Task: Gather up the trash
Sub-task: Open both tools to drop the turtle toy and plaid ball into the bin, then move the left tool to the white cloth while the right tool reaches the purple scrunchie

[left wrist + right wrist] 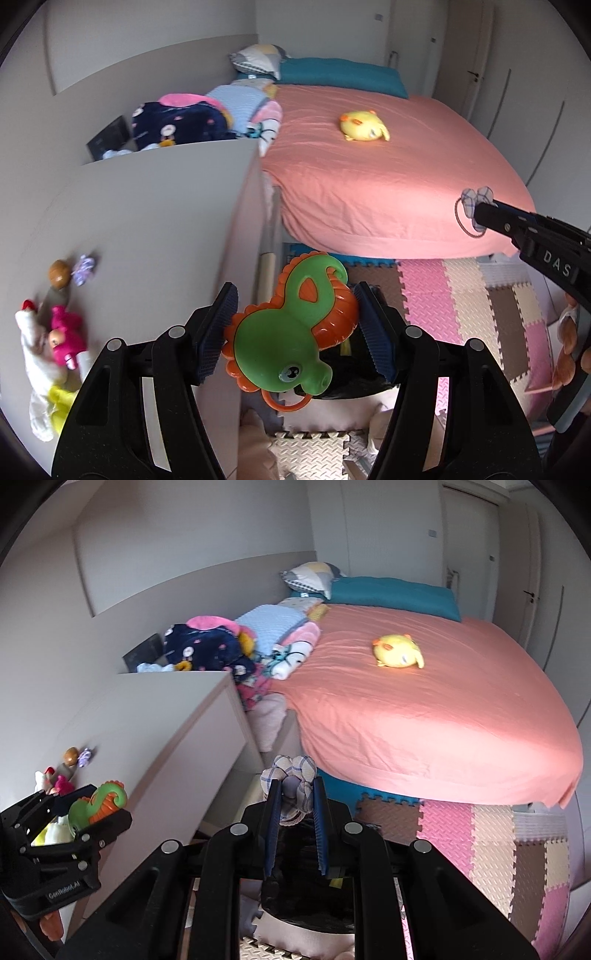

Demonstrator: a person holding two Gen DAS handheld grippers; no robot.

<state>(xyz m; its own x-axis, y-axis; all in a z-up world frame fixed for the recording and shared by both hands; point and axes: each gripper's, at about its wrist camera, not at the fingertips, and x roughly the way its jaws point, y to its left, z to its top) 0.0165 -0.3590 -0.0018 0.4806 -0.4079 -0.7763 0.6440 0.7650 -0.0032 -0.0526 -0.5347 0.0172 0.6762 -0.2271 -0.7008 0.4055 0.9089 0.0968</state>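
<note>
Transport step: left gripper [295, 332] clamps a green seahorse toy [291, 325]; right gripper [295, 812] is pinched on a plaid cloth bundle [291, 775]. Both of the 2 items hang above a black bag [351, 384], so release probably follows. Bag mouth is mostly hidden.

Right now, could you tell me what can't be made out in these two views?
- Black bin, left wrist view: mostly hidden behind the seahorse toy.
- Small toys on the white cabinet, left wrist view: blurred.
- Plaid cloth bundle, right wrist view: lower part hidden between the right gripper fingers.
</note>
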